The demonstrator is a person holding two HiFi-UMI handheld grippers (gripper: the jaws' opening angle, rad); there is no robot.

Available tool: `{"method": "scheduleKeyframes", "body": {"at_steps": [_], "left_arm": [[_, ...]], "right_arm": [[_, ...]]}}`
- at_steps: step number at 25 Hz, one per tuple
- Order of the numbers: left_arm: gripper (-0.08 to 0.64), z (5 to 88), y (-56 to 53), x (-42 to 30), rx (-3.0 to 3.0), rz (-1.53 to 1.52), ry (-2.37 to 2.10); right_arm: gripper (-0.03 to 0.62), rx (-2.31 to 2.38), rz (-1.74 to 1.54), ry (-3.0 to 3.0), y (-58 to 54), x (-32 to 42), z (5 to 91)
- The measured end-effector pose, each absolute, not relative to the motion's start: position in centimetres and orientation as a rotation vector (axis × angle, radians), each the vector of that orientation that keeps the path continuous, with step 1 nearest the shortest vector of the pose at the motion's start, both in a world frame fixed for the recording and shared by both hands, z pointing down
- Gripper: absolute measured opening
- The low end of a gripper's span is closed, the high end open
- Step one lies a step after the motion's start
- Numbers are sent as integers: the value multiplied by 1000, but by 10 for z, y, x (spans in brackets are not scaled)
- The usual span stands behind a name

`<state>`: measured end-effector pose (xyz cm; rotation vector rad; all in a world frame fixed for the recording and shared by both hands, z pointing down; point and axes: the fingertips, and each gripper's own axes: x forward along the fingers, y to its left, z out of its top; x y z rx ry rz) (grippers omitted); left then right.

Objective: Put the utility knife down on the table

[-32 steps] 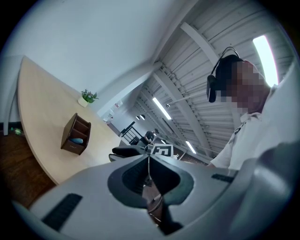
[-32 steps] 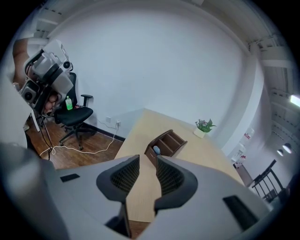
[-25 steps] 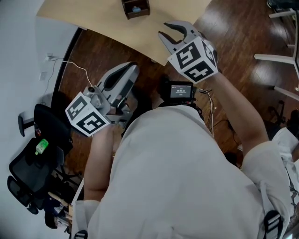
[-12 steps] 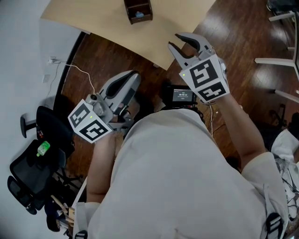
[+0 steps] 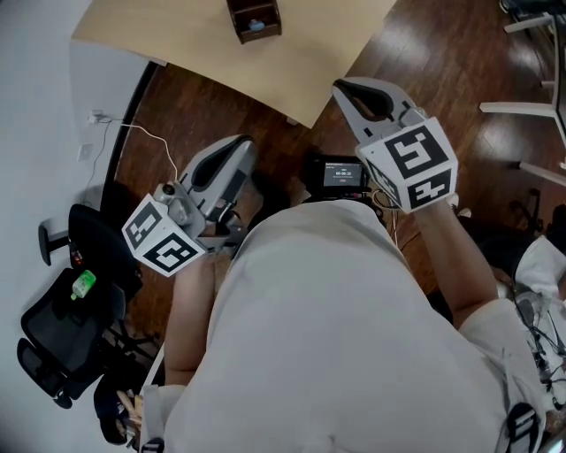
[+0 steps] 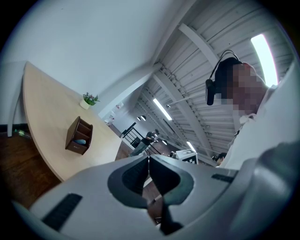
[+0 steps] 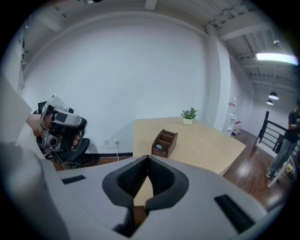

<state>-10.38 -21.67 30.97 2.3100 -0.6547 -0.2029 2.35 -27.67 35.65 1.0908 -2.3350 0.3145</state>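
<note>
No utility knife shows in any view. In the head view my left gripper (image 5: 237, 144) hangs over the dark floor below the table's edge. Its jaws are together with nothing between them, and the left gripper view shows the tips (image 6: 149, 157) meeting. My right gripper (image 5: 343, 87) is raised by the corner of the beige table (image 5: 203, 49), shut and empty. The right gripper view also shows its pads (image 7: 148, 159) closed. A brown desk organizer (image 5: 255, 18) with a blue item in it stands on the table, well beyond both grippers.
A small potted plant (image 7: 189, 114) stands at the table's far end. A black office chair (image 5: 57, 318) carrying a green bottle (image 5: 80, 280) is at the lower left. A white cable (image 5: 141, 129) runs along the wall. White furniture legs (image 5: 531, 111) stand at the right.
My right gripper's jaws have gone from wide open to shut, and it has drifted right and rolled. The left gripper has stayed almost where it was.
</note>
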Motion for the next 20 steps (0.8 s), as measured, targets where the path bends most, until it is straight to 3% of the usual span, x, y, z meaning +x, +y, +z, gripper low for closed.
{"method": "scheduleKeyframes", "body": {"at_steps": [7,20], "left_arm": [[2,308,-215,-104,2315,-196,-653],[2,298,-211,-97,2342,-166,-640]], "right_arm": [[2,1146,497,-2403,-260,32,345],[2,1194,505,-2437,-251,54,315]]}}
